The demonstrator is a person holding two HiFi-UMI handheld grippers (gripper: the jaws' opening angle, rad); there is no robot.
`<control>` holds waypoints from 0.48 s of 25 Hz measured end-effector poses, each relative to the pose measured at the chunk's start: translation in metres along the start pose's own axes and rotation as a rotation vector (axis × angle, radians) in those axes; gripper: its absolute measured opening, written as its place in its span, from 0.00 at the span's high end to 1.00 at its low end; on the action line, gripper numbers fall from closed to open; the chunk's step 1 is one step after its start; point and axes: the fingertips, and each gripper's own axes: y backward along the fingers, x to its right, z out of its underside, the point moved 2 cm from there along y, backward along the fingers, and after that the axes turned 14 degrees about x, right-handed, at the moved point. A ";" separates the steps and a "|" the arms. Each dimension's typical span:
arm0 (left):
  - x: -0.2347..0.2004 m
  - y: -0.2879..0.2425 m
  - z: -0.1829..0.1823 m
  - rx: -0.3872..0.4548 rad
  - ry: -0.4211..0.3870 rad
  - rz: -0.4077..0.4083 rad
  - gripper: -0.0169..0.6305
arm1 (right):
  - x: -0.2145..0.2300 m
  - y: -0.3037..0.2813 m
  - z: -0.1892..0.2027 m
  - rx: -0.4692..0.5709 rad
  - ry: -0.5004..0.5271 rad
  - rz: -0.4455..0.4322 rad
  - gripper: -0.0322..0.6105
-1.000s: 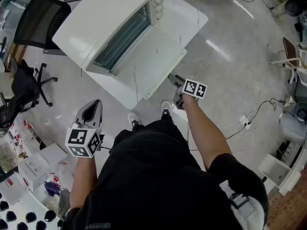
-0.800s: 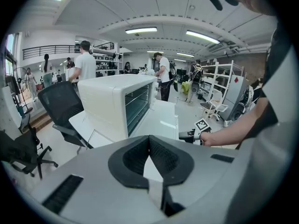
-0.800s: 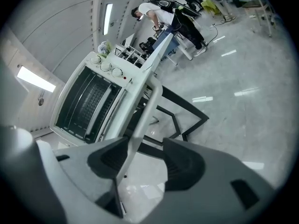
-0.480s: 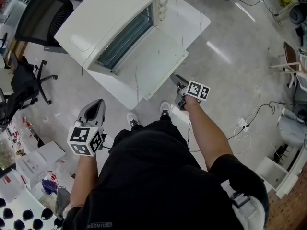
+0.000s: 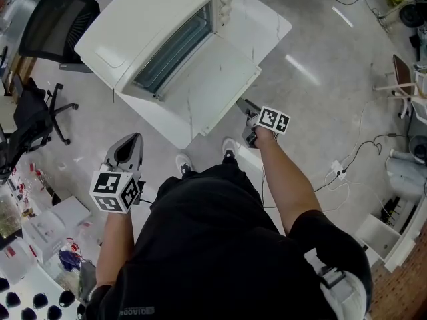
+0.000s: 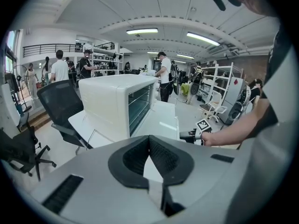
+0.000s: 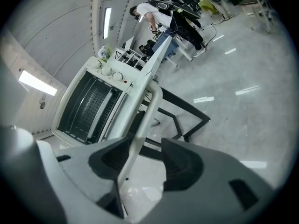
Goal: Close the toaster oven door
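The white toaster oven (image 5: pixel 153 32) stands on a white table (image 5: pixel 270 19), its door (image 5: pixel 213 85) dropped flat towards me. My right gripper (image 5: pixel 244 107) is at the door's front right corner. In the right gripper view the door's white handle bar (image 7: pixel 145 111) runs between the jaws of that gripper (image 7: pixel 147 148). They have just been closing a little. The bar lies by the left pad, with a gap to the right pad. My left gripper (image 5: pixel 136 139) hangs shut and empty, low at the left and away from the oven (image 6: pixel 112 101).
Black office chairs (image 5: pixel 53 25) (image 5: pixel 33 119) stand left of the table. A power strip with cables (image 5: pixel 340 172) lies on the floor at the right. Boxes and clutter (image 5: pixel 47 232) fill the lower left. People (image 6: pixel 163 78) and shelves (image 6: pixel 224 87) are in the background.
The right gripper has shifted only slightly at the door's front corner. The left gripper has kept its place.
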 end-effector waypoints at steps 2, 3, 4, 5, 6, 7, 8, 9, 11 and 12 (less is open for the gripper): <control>-0.003 0.001 0.001 -0.002 0.005 -0.007 0.97 | 0.000 -0.003 0.002 -0.003 0.003 0.003 0.62; -0.003 0.002 0.001 -0.001 0.006 -0.008 0.97 | 0.001 -0.003 0.003 -0.003 0.001 0.001 0.62; -0.003 0.002 0.001 -0.001 0.007 -0.009 0.97 | 0.001 -0.004 0.004 -0.005 0.002 -0.002 0.62; -0.003 0.002 0.001 0.000 0.007 -0.008 0.97 | 0.002 -0.004 0.005 -0.010 0.005 -0.004 0.62; -0.003 0.003 0.001 0.000 0.008 -0.009 0.97 | 0.002 -0.005 0.006 -0.016 0.010 -0.005 0.62; -0.003 0.003 0.002 -0.001 0.010 -0.010 0.97 | 0.001 -0.006 0.007 -0.020 0.014 -0.008 0.62; -0.004 0.003 0.002 -0.002 0.012 -0.011 0.97 | -0.001 -0.008 0.007 -0.021 0.016 -0.014 0.62; -0.005 0.002 0.003 -0.003 0.013 -0.012 0.97 | -0.004 -0.009 0.006 -0.019 0.017 -0.028 0.63; -0.007 0.001 0.004 -0.003 0.017 -0.015 0.97 | -0.012 -0.011 0.003 -0.009 0.014 -0.061 0.63; -0.009 0.001 0.004 -0.002 0.019 -0.017 0.97 | -0.015 -0.010 0.001 -0.006 0.016 -0.069 0.63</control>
